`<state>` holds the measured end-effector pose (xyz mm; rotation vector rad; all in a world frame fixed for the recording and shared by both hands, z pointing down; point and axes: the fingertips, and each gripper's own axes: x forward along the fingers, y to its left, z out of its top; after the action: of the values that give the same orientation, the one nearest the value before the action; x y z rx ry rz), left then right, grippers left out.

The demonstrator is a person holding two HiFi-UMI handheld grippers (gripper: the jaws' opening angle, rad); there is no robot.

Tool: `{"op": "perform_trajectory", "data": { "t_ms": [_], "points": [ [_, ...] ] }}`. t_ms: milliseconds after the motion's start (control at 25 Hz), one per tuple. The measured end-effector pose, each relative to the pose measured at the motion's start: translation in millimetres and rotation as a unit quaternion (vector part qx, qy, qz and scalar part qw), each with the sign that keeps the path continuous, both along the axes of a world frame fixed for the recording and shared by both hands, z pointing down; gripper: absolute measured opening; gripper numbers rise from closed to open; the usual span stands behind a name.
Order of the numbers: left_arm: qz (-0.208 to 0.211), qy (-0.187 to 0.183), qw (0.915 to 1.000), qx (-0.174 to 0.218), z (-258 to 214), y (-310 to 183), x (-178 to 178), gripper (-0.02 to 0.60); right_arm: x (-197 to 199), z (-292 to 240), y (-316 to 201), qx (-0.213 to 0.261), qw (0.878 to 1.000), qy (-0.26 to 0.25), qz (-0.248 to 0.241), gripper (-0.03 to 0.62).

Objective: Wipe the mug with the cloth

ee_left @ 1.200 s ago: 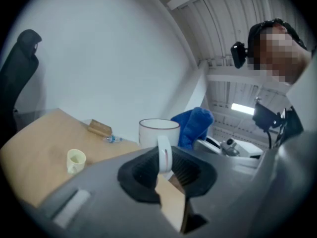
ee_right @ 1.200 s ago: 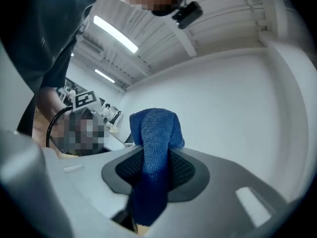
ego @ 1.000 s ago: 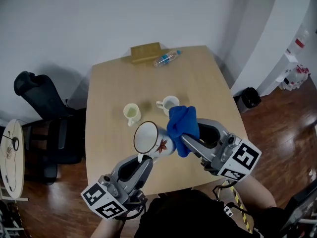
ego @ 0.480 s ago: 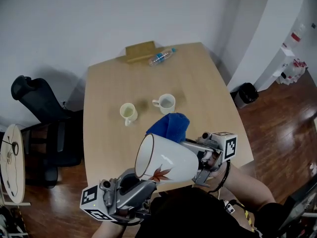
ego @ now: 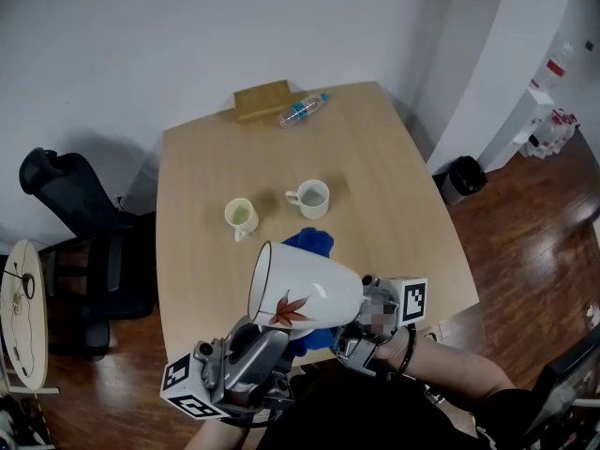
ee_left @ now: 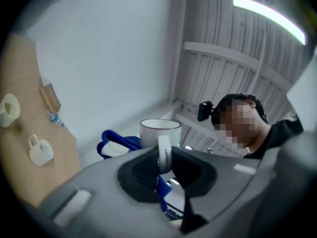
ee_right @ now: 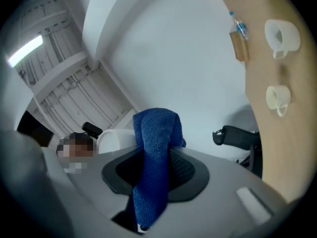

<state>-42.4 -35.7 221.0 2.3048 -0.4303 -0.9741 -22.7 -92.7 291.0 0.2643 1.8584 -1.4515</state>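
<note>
Pinching the handle of the white, dark-rimmed mug with a red leaf print (ego: 309, 293), the left claw (ee_left: 162, 157) holds it tilted above the wooden table (ego: 394, 176); it looks rigid, slick and chippable. The right claw (ee_right: 152, 180) is clamped on the soft, limp blue terry cloth (ee_right: 154, 143) just beside it.

The mug (ego: 309, 293) is white with a dark rim and a red leaf print on its side. It is held in the air, tipped so that its mouth faces up and left. Its handle is pinched in the left gripper (ee_left: 163, 157). The cloth (ee_right: 156, 133) is blue and nubbly. It is bunched upright in the right gripper (ee_right: 153, 170), against the mug's far side.
</note>
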Motion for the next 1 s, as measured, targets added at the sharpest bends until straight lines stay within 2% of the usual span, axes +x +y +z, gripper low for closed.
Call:
{"op": "perform_trajectory", "data": {
  "t_ms": [80, 160, 240, 320, 400, 480, 560, 640, 720, 800, 880, 1000],
  "points": [
    [-0.037, -0.012, 0.9992, -0.008, 2.0, -7.9, -11.3, 0.061, 8.7, 7.6, -15.6, 0.008, 0.997, 0.048, 0.058, 0.117],
    [-0.086, -0.028, 0.9958, -0.018, 5.7, -16.8, -29.1, 0.061, 28.7, 11.7, -31.1, 0.051, 0.982, 0.120, 0.134, 0.117],
    [-0.131, -0.043, 0.9899, -0.034, 11.3, -26.4, -49.4, 0.061, 53.7, 5.6, -40.4, 0.115, 0.953, 0.188, 0.209, 0.117],
    [-0.157, -0.045, 0.9852, -0.052, 16.6, -34.0, -64.1, 0.061, 72.4, -12.8, -37.9, 0.179, 0.919, 0.230, 0.267, 0.117],
    [-0.159, -0.031, 0.9849, -0.060, 17.0, -37.2, -70.1, 0.061, 74.4, -36.8, -25.1, 0.252, 0.880, 0.258, 0.309, 0.117],
    [-0.150, -0.019, 0.9868, -0.058, 13.3, -36.2, -68.0, 0.061, 59.2, -58.7, -8.0, 0.321, 0.848, 0.268, 0.326, 0.117],
    [-0.138, -0.013, 0.9890, -0.053, 9.1, -33.5, -59.4, 0.061, 42.9, -74.0, 4.4, 0.367, 0.823, 0.272, 0.337, 0.117],
    [-0.127, 0.001, 0.9905, -0.053, 6.7, -30.4, -52.1, 0.061, 38.8, -81.2, 4.9, 0.379, 0.805, 0.281, 0.359, 0.117],
    [-0.118, 0.019, 0.9913, -0.055, 4.6, -27.7, -49.1, 0.061, 45.8, -82.1, -5.4, 0.360, 0.803, 0.287, 0.378, 0.117],
    [-0.108, 0.032, 0.9921, -0.055, 2.4, -24.7, -44.3, 0.061, 55.5, -79.0, -21.0, 0.327, 0.814, 0.288, 0.385, 0.117],
    [-0.095, 0.037, 0.9934, -0.052, -1.0, -20.6, -38.3, 0.061, 60.1, -74.3, -35.9, 0.292, 0.831, 0.284, 0.378, 0.117],
    [-0.085, 0.044, 0.9942, -0.050, -6.6, -15.9, -34.6, 0.061, 56.9, -61.8, -50.1, 0.240, 0.864, 0.269, 0.350, 0.117]
  ]
}}
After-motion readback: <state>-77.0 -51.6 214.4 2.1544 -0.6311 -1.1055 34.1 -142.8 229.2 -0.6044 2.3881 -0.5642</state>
